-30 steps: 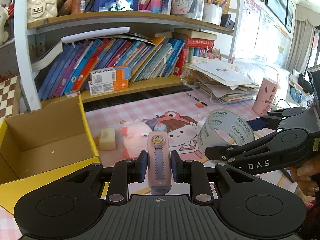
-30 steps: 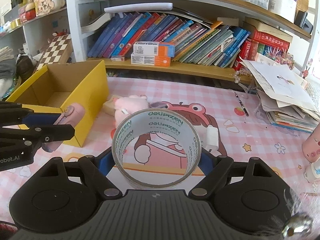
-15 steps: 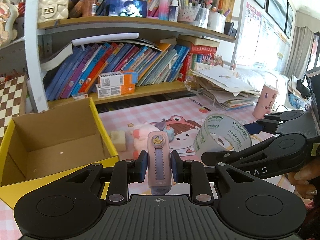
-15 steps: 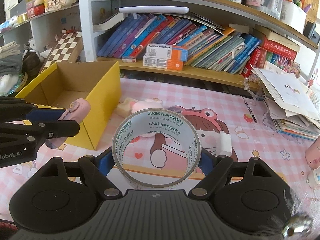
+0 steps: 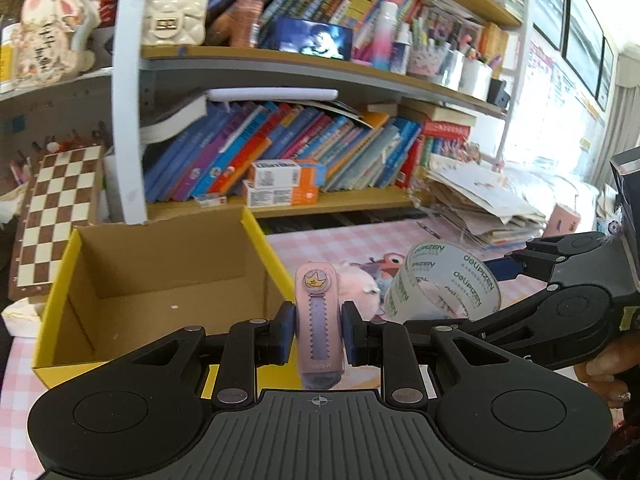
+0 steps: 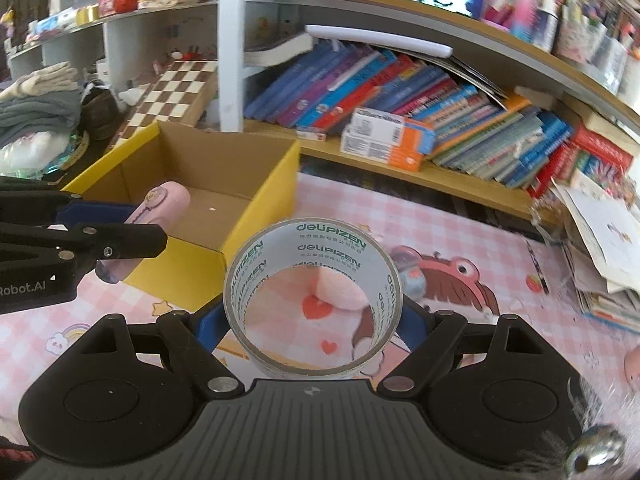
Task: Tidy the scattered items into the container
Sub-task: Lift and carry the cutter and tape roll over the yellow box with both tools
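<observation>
The left hand-held gripper (image 5: 319, 330) pinches a pink case (image 5: 319, 320) between its blue pads. The case is long, with round ends, a yellow crown near the top and a purple strip with jagged edges down the middle. It stands upright, up in the air, just in front of the near wall of the box (image 5: 64, 276). From the right camera its top end pokes out over the near part of the box opening.

The right hand-held gripper (image 6: 312, 316) pinches a roll of clear tape (image 6: 312, 300) by its outer sides. The roll has green letters printed round it, and you can look right through its hole to the pink counter (image 6: 460, 344) below. It is held up in the air, to the right of the box.

The box is yellow outside, brown inside, and open at the top. It sits on the counter by the bookshelf (image 5: 280, 60).

A pink plush toy (image 5: 360, 288) lies behind the case and tape, mostly hidden. At the right edge, part of a hand (image 5: 608, 372) shows. The books look blurry.
</observation>
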### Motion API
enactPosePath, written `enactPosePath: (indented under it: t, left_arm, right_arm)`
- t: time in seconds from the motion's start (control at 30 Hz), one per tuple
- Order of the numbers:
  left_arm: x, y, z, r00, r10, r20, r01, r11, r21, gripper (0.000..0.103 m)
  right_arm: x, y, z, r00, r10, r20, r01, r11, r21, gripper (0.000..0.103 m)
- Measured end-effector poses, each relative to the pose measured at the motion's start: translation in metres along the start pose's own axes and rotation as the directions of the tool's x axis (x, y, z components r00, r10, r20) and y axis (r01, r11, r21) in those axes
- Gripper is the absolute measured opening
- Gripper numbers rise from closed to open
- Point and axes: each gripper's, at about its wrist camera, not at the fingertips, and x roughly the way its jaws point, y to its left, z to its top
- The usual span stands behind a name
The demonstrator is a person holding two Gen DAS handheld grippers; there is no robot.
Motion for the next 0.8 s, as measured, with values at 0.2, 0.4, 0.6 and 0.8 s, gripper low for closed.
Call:
enactPosePath:
  t: [0.2, 0.4, 0.6, 0.8]
  left_arm:
    - [-0.006, 0.019, 0.004, 0.999, 0.023, 0.032, -0.022, 0.999, -0.032, 0.023]
    - [-0.011, 0.041, 0.008, 0.996, 0.063, 0.066, -0.058, 0.996, -0.071, 0.023]
    - [-0.013, 0.061, 0.011, 0.991, 0.107, 0.078, -0.099, 0.989, -0.107, 0.023]
    - [-0.012, 0.078, 0.013, 0.987, 0.140, 0.084, -0.128, 0.983, -0.130, 0.023]
  right_arm:
    - [0.007, 0.015, 0.015, 1.000, 0.023, 0.004, -0.023, 0.999, -0.049, 0.083]
    - [0.014, 0.028, 0.033, 0.998, 0.053, 0.020, -0.051, 0.994, -0.100, 0.083]
    - [0.022, 0.039, 0.046, 0.996, 0.082, 0.028, -0.078, 0.988, -0.136, 0.083]
    - [0.032, 0.045, 0.057, 0.995, 0.099, 0.019, -0.095, 0.984, -0.150, 0.083]
